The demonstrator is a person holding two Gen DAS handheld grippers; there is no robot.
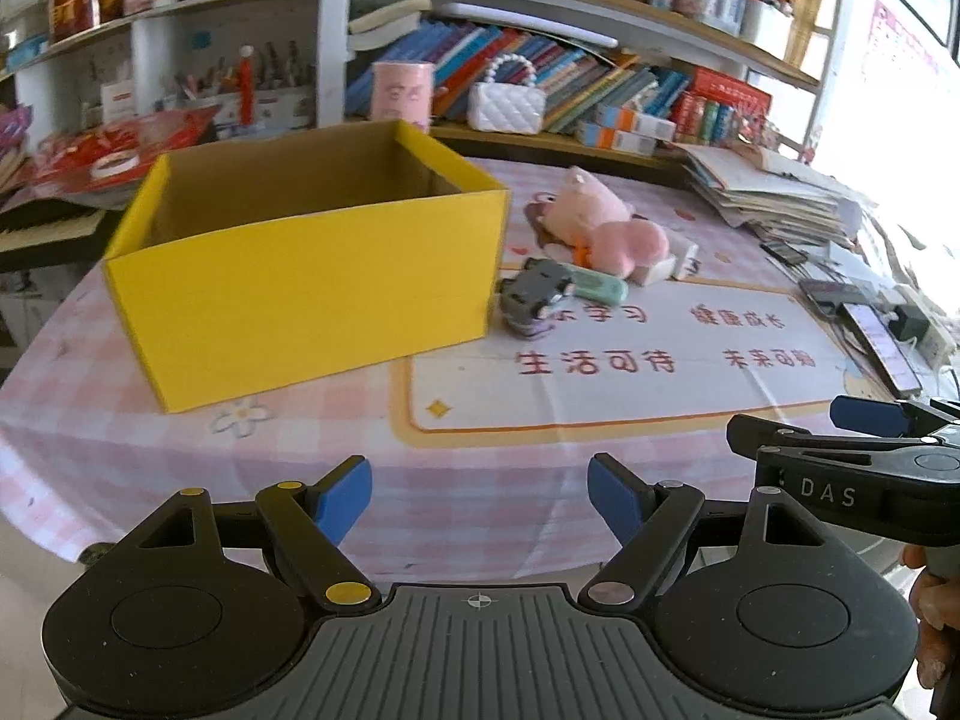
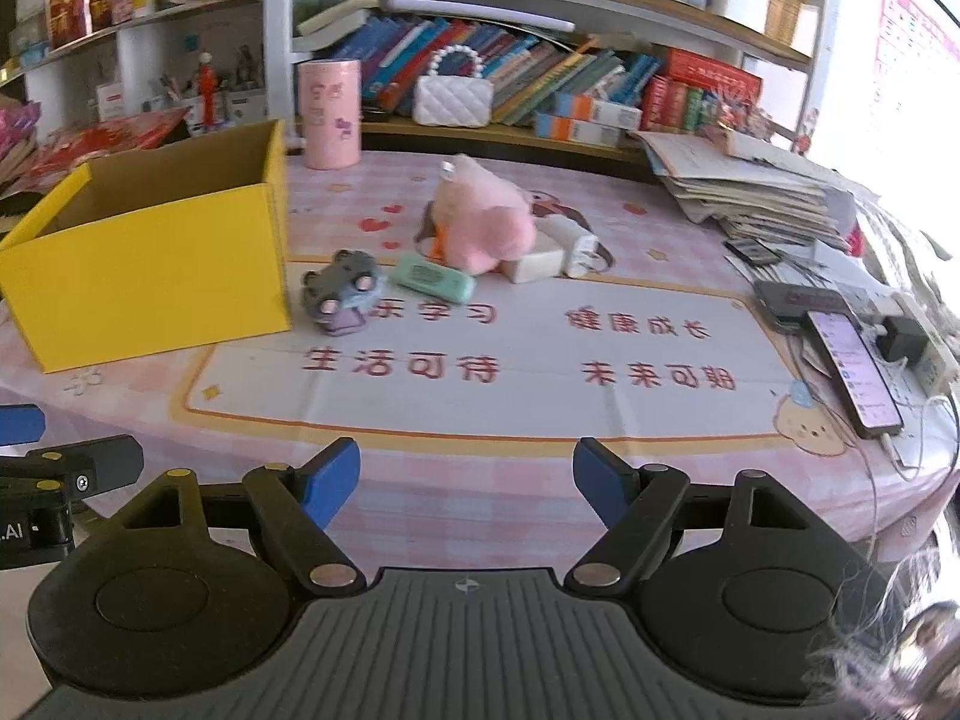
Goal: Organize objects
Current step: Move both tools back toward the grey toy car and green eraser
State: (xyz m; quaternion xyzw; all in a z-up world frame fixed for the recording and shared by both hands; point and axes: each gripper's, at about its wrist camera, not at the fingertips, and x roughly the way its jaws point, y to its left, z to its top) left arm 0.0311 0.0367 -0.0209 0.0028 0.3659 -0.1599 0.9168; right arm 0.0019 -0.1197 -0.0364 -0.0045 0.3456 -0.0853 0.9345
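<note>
- Zero items appear stowed so far, as far as I can judge: the part of the yellow box [image 1: 312, 276] interior that shows looks bare, though its floor is hidden behind the front wall.
- Yellow box: open-topped, standing on the left part of the desk [image 1: 420, 480], which has a pink checked cloth.
- Grey toy car [image 2: 342, 294]: lying on the desk just beside the box's right wall; I cannot tell whether it touches the wall.
- Mint green case [image 2: 432, 279]: flat on the desk, just right of the car.
- Pink plush toy [image 2: 486, 222]: behind the green case, resting against a white block [image 2: 534, 264] and a white charger plug [image 2: 579, 249].
- Left tongs [image 1: 480, 501]: fingers apart, nothing between them, hovering over the near edge of the desk and facing the box.
- Right tongs [image 2: 467, 483]: fingers apart and empty, over the near desk edge and facing the loose pile.
- Not counted as task items, by my reading: the phone [image 2: 852, 372] with its cable and the paper stack [image 2: 750, 192] on the right side.
- Remaining work, in my judgement: all of it. Each loose piece beside the box is not yet picked up and dropped in; the car, being nearest the box, looks the easiest first pick.
</note>
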